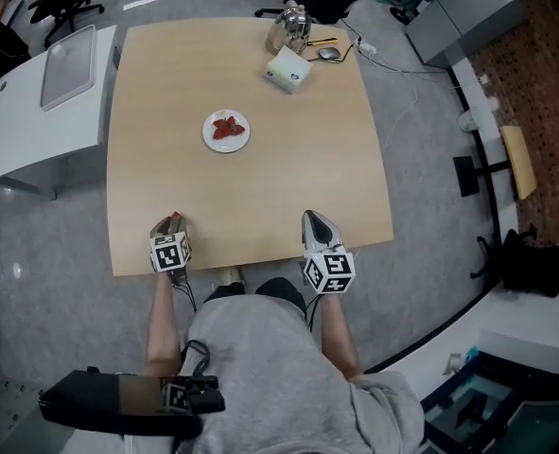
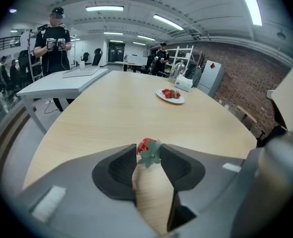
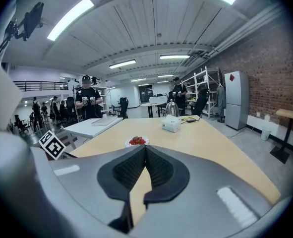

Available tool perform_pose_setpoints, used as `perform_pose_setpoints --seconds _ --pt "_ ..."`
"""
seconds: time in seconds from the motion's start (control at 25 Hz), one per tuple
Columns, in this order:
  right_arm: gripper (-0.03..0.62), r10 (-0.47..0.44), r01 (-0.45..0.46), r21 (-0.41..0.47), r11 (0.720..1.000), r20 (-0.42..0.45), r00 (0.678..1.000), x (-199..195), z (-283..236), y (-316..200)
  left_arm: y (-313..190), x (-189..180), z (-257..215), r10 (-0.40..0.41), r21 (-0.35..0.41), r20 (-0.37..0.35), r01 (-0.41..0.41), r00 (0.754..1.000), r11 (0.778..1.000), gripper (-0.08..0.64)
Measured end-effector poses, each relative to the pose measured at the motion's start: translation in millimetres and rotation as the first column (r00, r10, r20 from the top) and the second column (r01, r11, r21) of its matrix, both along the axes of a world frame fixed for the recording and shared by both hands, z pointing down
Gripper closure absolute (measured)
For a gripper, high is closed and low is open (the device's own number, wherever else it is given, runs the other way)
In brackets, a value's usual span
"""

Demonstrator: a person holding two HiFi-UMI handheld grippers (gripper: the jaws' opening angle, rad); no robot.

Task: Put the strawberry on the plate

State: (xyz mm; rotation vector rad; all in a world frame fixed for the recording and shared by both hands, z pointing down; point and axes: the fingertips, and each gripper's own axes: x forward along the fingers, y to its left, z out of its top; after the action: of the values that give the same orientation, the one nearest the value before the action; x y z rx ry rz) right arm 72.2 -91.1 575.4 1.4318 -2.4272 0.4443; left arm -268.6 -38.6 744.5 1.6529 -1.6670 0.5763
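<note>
A red strawberry [image 2: 144, 146] with a green leafy cap sits pinched between the tips of my left gripper [image 2: 148, 153], which is shut on it just above the table's near edge. In the head view the left gripper [image 1: 172, 224] is at the near left edge, with a bit of red strawberry [image 1: 175, 218] at its tip. The white plate [image 1: 208, 132] lies mid-table, far ahead, with other strawberries on it; it also shows as the plate [image 2: 158, 94] and the plate [image 3: 129, 144]. My right gripper [image 1: 314, 221] rests at the near edge, its jaws shut and nothing in the right gripper [image 3: 145, 148].
At the table's far end stand a white box [image 1: 288, 68], a glass-domed vessel [image 1: 288, 26] and a mouse [image 1: 329, 53]. A white side table [image 1: 14, 130] with a grey tray stands to the left. A person [image 2: 54, 38] stands beyond it.
</note>
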Motion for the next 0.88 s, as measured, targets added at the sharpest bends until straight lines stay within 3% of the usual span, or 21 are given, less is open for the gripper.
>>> perform_pose_setpoints --seconds 0.24,0.52,0.88 --pt "0.586 -0.008 0.008 0.003 1.0 0.016 1.0 -4.3 2.4 2.2 -0.9 7.5 -28.5 -0.006 0.063 -0.027 0.008 1.0 0.998 0.388" --pt "0.586 -0.006 0.006 0.007 1.0 0.03 1.0 -0.2 5.0 9.7 -6.4 22.1 -65.6 0.029 0.137 -0.004 -0.028 1.0 0.99 0.388" --pt "0.586 0.029 -0.03 0.005 1.0 0.032 0.999 24.7 10.1 3.9 -36.9 62.2 -109.0 0.11 0.244 0.033 -0.114 0.993 0.963 0.39"
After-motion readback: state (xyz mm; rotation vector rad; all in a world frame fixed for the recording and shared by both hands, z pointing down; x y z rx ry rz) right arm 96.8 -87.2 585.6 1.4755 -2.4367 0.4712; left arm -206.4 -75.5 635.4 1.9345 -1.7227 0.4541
